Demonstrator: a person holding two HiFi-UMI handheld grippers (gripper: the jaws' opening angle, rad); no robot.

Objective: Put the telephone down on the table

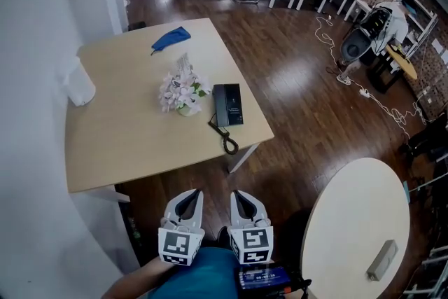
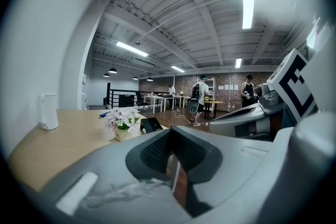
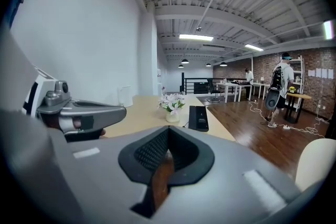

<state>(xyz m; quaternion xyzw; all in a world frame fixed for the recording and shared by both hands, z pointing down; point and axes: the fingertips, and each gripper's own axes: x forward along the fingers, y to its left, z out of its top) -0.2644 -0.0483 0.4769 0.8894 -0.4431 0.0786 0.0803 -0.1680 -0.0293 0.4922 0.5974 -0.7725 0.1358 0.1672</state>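
- The telephone [image 1: 227,105] was a flat, black, rectangular set with a small pale marking on its top face. A black coiled cord [image 1: 227,139] left its near-left corner and looped towards the worktop's edge.
- It lay flat on the pale wooden worktop [image 1: 126,129], close to the right edge, at 3 o'clock of a pot of pale flowers [image 1: 182,93] and just beside it.
- In the head view its long axis ran roughly 12 to 6 o'clock, with the cord end at 6.
- The left hand-held gripper [image 1: 191,197] and the right hand-held gripper [image 1: 239,197] sat side by side off the worktop, at 6 o'clock of the telephone and well apart from it. Both pointed towards 12, tipped slightly downward.
- Each hand-held gripper had its jaws together with nothing between them.
- A blue sleeve [image 1: 203,275] showed just behind their marker cubes.
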